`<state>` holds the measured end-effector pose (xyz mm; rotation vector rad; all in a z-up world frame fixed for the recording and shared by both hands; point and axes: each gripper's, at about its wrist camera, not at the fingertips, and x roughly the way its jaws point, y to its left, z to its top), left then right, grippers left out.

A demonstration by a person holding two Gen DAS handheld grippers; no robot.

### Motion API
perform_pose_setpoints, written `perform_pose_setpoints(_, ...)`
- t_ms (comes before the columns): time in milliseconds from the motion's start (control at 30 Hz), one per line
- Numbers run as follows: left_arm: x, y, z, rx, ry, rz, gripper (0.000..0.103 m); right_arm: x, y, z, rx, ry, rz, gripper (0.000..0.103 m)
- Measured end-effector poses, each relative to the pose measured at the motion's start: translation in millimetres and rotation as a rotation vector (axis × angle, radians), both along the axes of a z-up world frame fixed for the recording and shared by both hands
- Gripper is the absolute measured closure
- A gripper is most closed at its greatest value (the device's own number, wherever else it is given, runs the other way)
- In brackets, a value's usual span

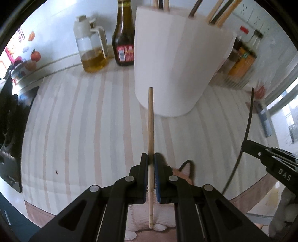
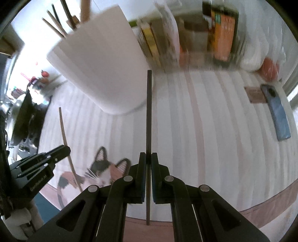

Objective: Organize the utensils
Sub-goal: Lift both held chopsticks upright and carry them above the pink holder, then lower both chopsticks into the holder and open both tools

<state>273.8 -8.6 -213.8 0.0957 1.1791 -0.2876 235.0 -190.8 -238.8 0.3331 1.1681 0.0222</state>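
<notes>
My left gripper (image 1: 151,158) is shut on a light wooden chopstick (image 1: 150,130) that points forward at the white utensil holder (image 1: 177,61). My right gripper (image 2: 148,157) is shut on a dark chopstick (image 2: 149,111) that points toward the same holder (image 2: 104,70). The holder stands upright on the striped cloth (image 1: 83,121) with several chopsticks (image 1: 219,13) sticking out of its top. Each gripper shows in the other's view: the right one (image 1: 242,147) with its dark chopstick (image 1: 249,115) at the right edge, the left one (image 2: 68,149) with its wooden chopstick (image 2: 64,134) at the left edge.
An oil jug (image 1: 91,48) and a dark sauce bottle (image 1: 124,37) stand behind the holder. Boxes and bottles (image 2: 221,31) line the back right. A phone (image 2: 277,115) lies at right. A cat-print mat (image 2: 100,171) lies near the cloth's front edge. A black stove (image 1: 11,130) is at left.
</notes>
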Motion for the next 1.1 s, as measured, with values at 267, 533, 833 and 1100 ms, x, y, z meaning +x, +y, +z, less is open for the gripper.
perform_pose_setpoints(267,3,4,45,-0.057,-0.105,0.016,0.099,3,4,35,-0.01,-0.139,-0.011,0.099)
perform_pose_setpoints(533,13,13,99,-0.099,-0.245,0.044,0.099,16,5,95,-0.043,-0.309,-0.02,0.099)
perform_pose_setpoints(833,21,25,172,-0.167,-0.366,0.062,0.099,30,11,165,-0.029,-0.443,0.013,0.099)
perform_pose_setpoints(1100,43,25,235,-0.242,-0.473,0.049,0.099,40,26,230,0.001,-0.553,0.063,0.099)
